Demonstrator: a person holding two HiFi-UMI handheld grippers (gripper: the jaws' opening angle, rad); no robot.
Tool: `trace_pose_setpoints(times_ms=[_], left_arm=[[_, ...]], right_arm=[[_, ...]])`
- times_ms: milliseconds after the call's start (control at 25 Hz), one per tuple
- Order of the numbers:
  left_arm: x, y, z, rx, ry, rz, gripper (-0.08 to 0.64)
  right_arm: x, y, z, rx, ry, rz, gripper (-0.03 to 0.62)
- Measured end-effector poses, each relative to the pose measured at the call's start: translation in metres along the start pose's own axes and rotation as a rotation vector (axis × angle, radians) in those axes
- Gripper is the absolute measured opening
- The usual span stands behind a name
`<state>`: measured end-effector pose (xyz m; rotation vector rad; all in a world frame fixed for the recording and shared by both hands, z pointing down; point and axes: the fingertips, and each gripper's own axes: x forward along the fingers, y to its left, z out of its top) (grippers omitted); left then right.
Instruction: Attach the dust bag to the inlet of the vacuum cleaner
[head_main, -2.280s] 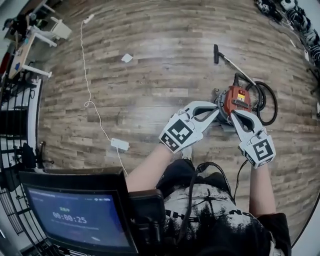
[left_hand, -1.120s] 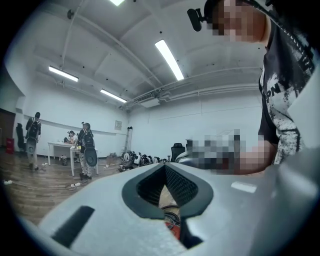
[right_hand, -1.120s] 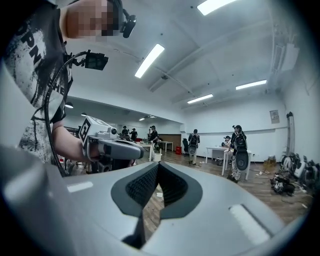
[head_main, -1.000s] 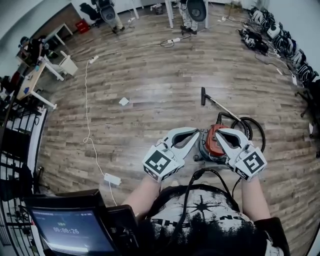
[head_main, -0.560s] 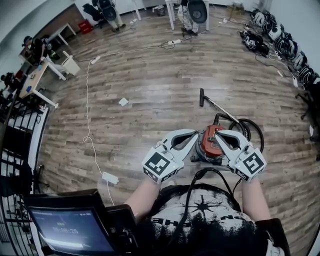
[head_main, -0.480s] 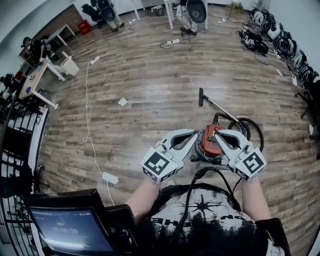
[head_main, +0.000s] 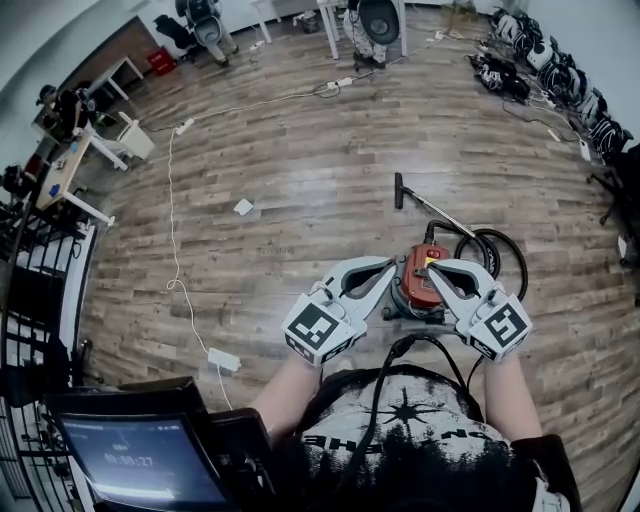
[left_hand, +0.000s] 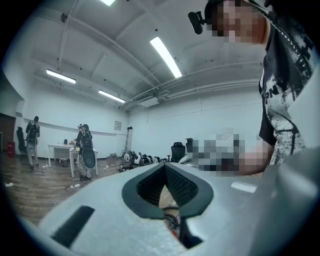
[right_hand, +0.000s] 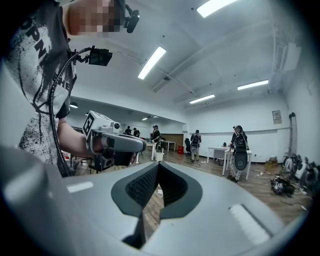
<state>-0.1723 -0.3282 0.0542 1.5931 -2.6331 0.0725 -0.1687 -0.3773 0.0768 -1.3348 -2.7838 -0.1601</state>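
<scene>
The red vacuum cleaner (head_main: 418, 283) stands on the wood floor just in front of me. Its black hose (head_main: 497, 250) coils to the right, and its wand runs out to a floor nozzle (head_main: 398, 189). No dust bag shows in any view. My left gripper (head_main: 390, 270) and right gripper (head_main: 438, 271) hang level above the vacuum, tips towards each other. Both are shut and hold nothing. In the left gripper view the left gripper (left_hand: 165, 167) has its jaws together, with hose and floor seen below. The right gripper (right_hand: 157, 165) is likewise shut, and that view also shows the left gripper (right_hand: 112, 140).
A white cable (head_main: 172, 230) runs across the floor to a power strip (head_main: 223, 360). A scrap of paper (head_main: 243, 206) lies further out. Desks (head_main: 95, 150) and a black railing (head_main: 30, 300) line the left, gear (head_main: 560, 75) the right wall. A monitor (head_main: 130, 460) sits at lower left. People (right_hand: 237, 150) stand far off.
Since the earliest frame the head view has pulled back and shows more of the room. Both grippers stay shut and side by side over the vacuum, with hardly any shift lately.
</scene>
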Motion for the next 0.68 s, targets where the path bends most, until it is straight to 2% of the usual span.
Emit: trace_pose_setpoints(times_ms=[680], left_arm=[[0.0033,-0.0041,0.0012,0.007,0.003,-0.052,0.002]], right_arm=[[-0.0016,0.0047,0.0016,-0.026,0.020,-0.029,0.006]])
